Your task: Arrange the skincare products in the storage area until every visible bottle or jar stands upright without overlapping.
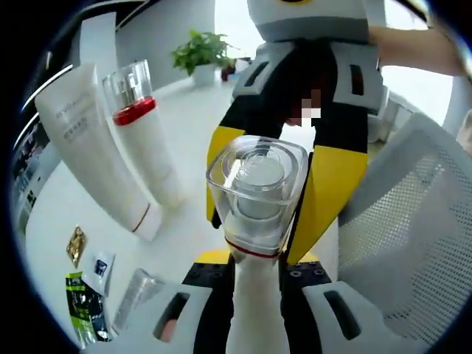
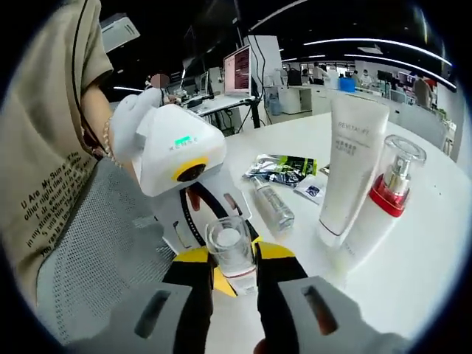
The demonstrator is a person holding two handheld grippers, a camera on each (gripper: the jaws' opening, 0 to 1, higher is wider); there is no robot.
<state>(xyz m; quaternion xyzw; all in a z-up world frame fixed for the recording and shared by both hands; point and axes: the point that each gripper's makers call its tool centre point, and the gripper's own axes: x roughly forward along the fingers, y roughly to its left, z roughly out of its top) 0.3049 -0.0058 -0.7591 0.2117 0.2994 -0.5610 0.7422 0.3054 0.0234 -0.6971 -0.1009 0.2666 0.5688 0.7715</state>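
Observation:
A white bottle with a clear square cap [image 1: 257, 184] [image 2: 230, 247] is held between both grippers above the table. My left gripper [image 1: 254, 302] is shut on its white body, and it enters the right gripper view from the left [image 2: 214, 210]. My right gripper [image 2: 234, 269] has its yellow-tipped jaws pressed against the neck just under the cap; it faces the left camera [image 1: 258, 240]. A tall white tube [image 1: 96, 147] [image 2: 354, 162] and a white bottle with a red collar [image 1: 144, 140] [image 2: 387, 192] stand side by side on the white table [image 2: 428, 251].
A small clear bottle [image 2: 271, 203] [image 1: 136, 295] lies on its side next to several sachets [image 2: 284, 166] [image 1: 85, 310]. A white mesh chair [image 1: 413, 221] [image 2: 96, 243] is close by. A person in a beige shirt [image 2: 44, 147] is at the left. A potted plant [image 1: 199, 51] stands at the table's far side.

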